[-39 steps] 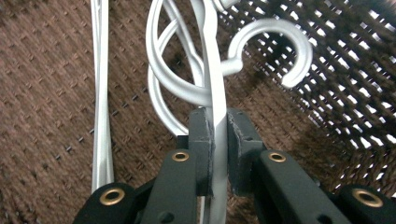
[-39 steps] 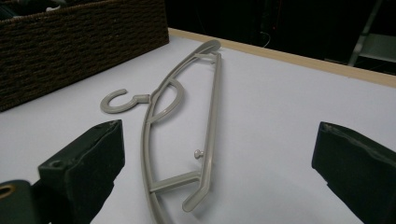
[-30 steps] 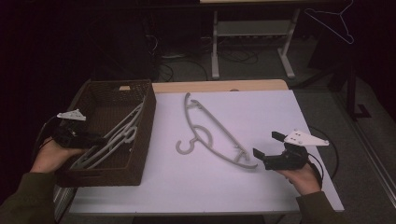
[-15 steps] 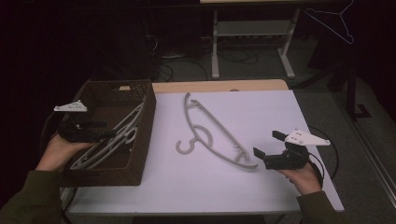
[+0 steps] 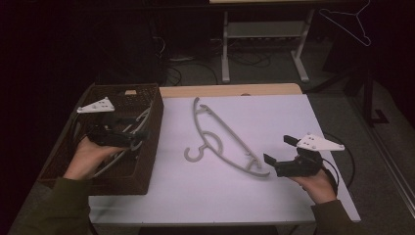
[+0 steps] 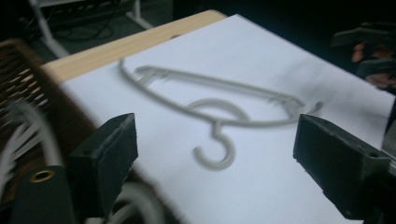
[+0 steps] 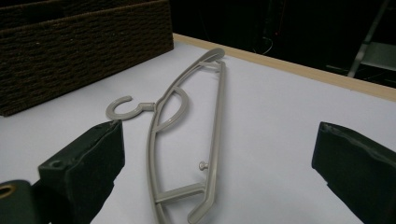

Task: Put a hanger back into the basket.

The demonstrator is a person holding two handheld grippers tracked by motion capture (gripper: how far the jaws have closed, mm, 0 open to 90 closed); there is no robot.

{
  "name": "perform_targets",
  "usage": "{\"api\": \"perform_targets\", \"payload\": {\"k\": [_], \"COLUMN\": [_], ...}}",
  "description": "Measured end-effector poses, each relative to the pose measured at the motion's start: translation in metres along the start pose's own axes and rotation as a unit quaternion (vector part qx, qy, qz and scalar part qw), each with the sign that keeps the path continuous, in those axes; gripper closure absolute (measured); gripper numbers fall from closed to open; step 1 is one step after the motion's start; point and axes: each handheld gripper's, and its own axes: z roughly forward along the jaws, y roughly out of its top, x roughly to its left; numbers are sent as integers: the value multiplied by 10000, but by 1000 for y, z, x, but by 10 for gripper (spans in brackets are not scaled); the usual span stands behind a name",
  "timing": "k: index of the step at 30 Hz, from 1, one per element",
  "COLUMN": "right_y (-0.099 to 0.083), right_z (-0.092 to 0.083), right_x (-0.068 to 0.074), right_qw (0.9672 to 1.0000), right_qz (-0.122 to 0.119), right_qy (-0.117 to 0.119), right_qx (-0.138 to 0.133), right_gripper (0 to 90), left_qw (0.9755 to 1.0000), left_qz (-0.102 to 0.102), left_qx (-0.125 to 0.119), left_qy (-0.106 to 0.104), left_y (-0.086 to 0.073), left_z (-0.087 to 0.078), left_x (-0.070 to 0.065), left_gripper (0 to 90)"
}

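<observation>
Hangers already lie in the wicker basket [image 5: 147, 161] at the tabletop's left edge, pale ones heaped inside, so part of the tidying looks done. One grey hanger [image 5: 222, 139] is left, flat on the white tabletop near its middle, hook toward the basket. The left gripper [image 5: 131, 139] hangs over the basket's right wall; its jaws have just been opening and stand spread with nothing between them, the hanger [image 6: 219, 112] lying out ahead on the tabletop, well apart. The right gripper [image 5: 279, 152] sits near the right edge, jaws wide and empty, the hanger's [image 7: 187, 140] near end just in front of them, not touched. My read: the last pickup is not begun.
</observation>
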Motion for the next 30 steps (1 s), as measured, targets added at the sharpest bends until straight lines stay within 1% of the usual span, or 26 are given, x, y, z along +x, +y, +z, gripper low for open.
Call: {"api": "perform_targets", "payload": {"k": [2,4,5,10,11,14,18,20,21,22,23,24,25,26,27,28,30], "right_y": [0,0,0,2,2,2,3,2,2,2,1,0,-1,-2,-3,-3,-5], "right_z": [0,1,2,4,5,7,11,14,15,17,18,20,22,24,27,29,35], "right_x": [1,1,2,4,5,7,11,13,14,16,17,19,20,22,25,27,31], "right_qw": [10000,10000,10000,9999,9998,9996,9989,9985,9982,9979,9976,9972,9968,9963,9960,9954,9940], "right_qz": [15,-36,-7,-1,13,65,86,74,88,93,95,78,78,60,22,-11,-46], "right_qy": [18,9,32,85,99,131,256,300,350,381,412,452,497,521,535,573,636], "right_qx": [28,54,76,121,147,239,375,449,485,521,547,584,614,676,716,767,888], "right_gripper": [21,23,40,65,75,115,145,182,201,227,253,275,299,338,373,406,496], "left_qw": [9999,9997,9996,9991,9990,9987,9987,9986,9986,9988,9989,9987,9990,9992,9993,9994,9996], "left_qz": [49,86,89,178,158,190,195,187,222,209,171,189,179,186,198,156,159], "left_qx": [-77,-117,-136,-194,-209,-184,-117,-79,-73,-63,-46,-42,-24,4,27,41,133], "left_qy": [-113,-213,-237,-330,-370,-434,-467,-487,-477,-436,-439,-464,-416,-359,-328,-299,-189], "left_y": [3,5,6,5,4,0,-7,-10,-12,-13,-14,-15,-15,-15,-16,-16,-16], "left_z": [9,18,23,45,50,63,80,89,92,97,101,105,110,116,121,126,136], "left_x": [-10,-19,-24,-41,-44,-51,-60,-62,-63,-63,-63,-61,-60,-58,-56,-53,-46], "left_gripper": [125,125,125,129,130,131,137,141,160,187,207,274,334,366,422,471,589]}}
